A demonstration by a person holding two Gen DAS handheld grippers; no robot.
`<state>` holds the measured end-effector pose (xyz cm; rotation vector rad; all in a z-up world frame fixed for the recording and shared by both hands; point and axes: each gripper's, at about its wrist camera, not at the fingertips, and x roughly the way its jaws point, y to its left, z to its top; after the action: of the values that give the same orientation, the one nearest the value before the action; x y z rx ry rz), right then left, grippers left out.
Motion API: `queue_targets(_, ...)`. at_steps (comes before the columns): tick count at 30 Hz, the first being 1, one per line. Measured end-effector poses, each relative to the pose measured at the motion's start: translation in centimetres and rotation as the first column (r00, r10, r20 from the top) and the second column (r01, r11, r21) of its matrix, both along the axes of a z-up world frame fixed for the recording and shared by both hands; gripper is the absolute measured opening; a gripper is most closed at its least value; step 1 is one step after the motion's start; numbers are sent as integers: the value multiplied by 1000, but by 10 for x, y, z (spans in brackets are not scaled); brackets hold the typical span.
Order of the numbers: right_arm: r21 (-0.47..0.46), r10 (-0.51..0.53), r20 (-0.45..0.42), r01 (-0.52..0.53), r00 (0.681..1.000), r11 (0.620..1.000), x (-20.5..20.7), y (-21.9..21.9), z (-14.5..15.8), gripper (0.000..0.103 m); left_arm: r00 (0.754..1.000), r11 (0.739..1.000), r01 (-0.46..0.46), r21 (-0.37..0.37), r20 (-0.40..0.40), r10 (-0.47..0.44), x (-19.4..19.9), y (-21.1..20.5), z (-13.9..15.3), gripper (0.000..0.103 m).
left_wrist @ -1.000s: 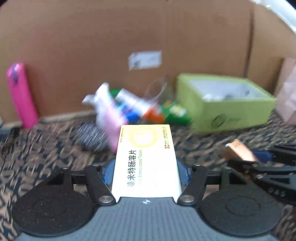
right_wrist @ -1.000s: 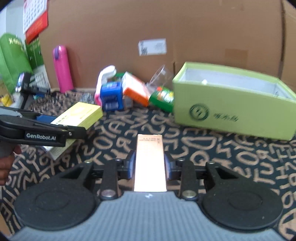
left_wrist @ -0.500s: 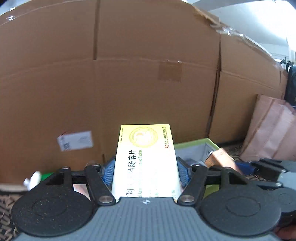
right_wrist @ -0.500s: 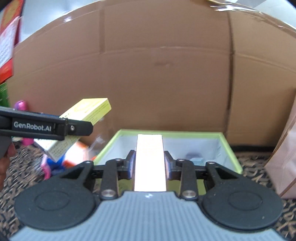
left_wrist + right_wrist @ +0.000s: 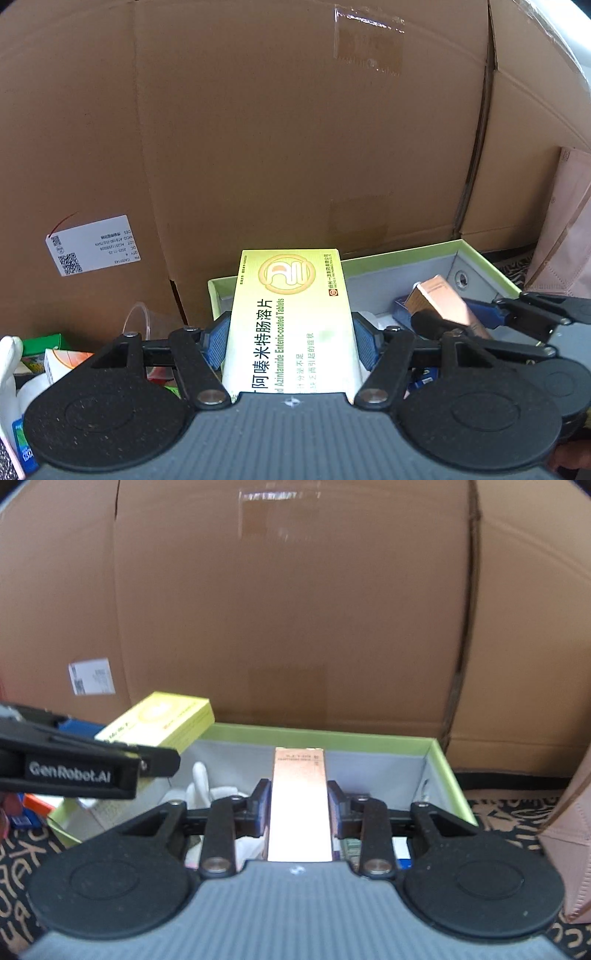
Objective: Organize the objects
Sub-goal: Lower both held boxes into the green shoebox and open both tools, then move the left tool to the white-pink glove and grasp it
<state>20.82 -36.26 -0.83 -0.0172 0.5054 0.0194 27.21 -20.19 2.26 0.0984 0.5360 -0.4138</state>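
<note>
My left gripper (image 5: 291, 340) is shut on a yellow-green tablet box (image 5: 291, 310), its blue pads pressing both long sides. The box's far end hangs over the left part of an open lime-green box (image 5: 399, 255) with a grey inside. My right gripper (image 5: 298, 805) is shut on a narrow copper-coloured carton (image 5: 298, 797), held above the same lime-green box (image 5: 332, 735). In the right wrist view the left gripper (image 5: 85, 771) comes in from the left with the yellow-green tablet box (image 5: 162, 720). The copper carton (image 5: 439, 299) also shows in the left wrist view.
A tall cardboard wall (image 5: 295, 129) with a white label (image 5: 92, 245) stands right behind the green box. A pink paper bag (image 5: 569, 812) leans at the right. A clear cup (image 5: 142, 321) and several small packages (image 5: 55, 360) lie left. White items (image 5: 201, 782) lie inside the box.
Both grippers have carried their boxes from above the patterned cloth to the lime-green box, which now sits close under them. The loose pile has slid off to the left.
</note>
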Motion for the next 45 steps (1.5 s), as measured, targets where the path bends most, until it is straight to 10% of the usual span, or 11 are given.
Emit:
queue_targets(3, -22, 24, -18, -24, 1000, 999, 5, 2, -10, 31, 999, 999, 30, -30, 23, -29, -1, 2, 0, 75)
queue_targets(6, -51, 15, -2, -15, 1000, 999, -5, 5, -13, 67, 998, 999, 19, -40, 61, -17, -8, 7, 0, 94)
queue_targets(15, -12, -30, 118, 32, 993, 999, -61, -6, 14, 102, 997, 998, -40, -56, 59, 43, -39, 30, 17, 94)
queue_targets(33, 90, 95, 103, -105, 990, 990, -150, 73, 16, 103, 981, 982, -188, -23, 49, 189, -149, 132, -5, 94)
queue_targets(45, 96, 241, -2, -240, 971, 966, -147, 147, -12, 103, 932, 928, -363, -84, -40, 361, -124, 221, -31, 94)
